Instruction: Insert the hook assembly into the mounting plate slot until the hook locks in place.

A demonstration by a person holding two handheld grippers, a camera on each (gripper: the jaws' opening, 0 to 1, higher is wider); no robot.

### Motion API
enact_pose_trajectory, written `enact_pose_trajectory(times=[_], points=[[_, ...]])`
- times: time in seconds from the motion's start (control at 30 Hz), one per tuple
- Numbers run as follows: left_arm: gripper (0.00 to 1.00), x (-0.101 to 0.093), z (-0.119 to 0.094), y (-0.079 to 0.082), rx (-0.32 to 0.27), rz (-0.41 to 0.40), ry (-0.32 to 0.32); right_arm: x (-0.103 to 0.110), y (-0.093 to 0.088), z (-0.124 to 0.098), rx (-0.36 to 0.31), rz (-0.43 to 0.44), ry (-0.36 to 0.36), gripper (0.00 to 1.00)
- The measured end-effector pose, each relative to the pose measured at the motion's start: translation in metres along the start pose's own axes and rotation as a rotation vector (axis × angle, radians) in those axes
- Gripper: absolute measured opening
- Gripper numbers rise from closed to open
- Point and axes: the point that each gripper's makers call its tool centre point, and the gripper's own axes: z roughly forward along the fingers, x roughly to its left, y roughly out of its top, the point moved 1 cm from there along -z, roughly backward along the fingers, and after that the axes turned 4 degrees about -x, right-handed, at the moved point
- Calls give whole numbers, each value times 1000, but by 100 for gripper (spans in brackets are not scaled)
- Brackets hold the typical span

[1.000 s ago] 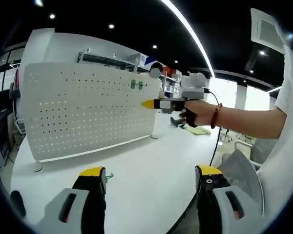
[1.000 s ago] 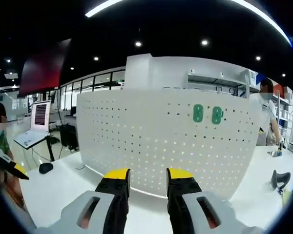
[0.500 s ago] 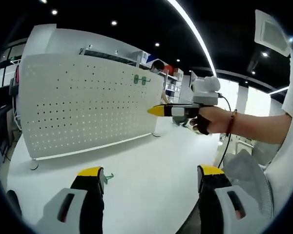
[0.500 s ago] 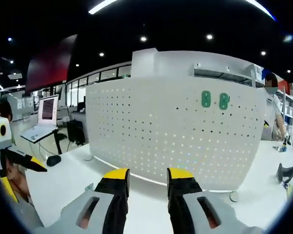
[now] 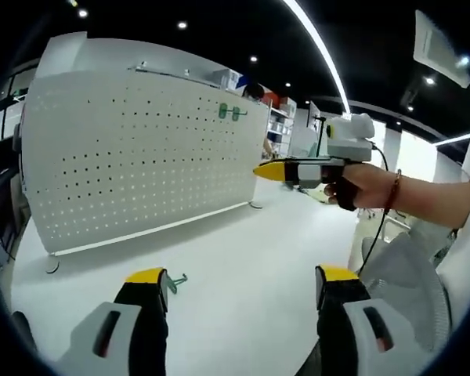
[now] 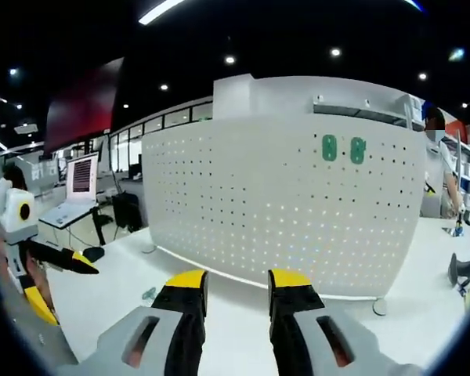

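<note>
while both grippers' fingers gape empty, a small green hook (image 5: pixel 175 280) lies by the white pegboard (image 5: pixel 133 168).

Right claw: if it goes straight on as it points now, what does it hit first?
Probably the white pegboard, below its two green hooks. The right claw faces it with nothing between; depth is unclear.

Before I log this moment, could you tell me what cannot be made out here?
- Green hook on the table, left gripper view: partly behind the left tongs; small in the right gripper view.
- Two green pieces on the pegboard: too small to identify.
- Pegboard's rear: hidden by the board.
</note>
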Motion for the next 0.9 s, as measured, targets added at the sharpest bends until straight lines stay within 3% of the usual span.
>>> enact_pose_trajectory(times=[0.5, 0.9], points=[[79, 17, 22, -16, 101, 7, 36, 9, -20, -14, 33, 20, 36, 31], [71, 33, 32, -36, 175, -20, 79, 17, -43, -26, 72, 67, 54, 31]])
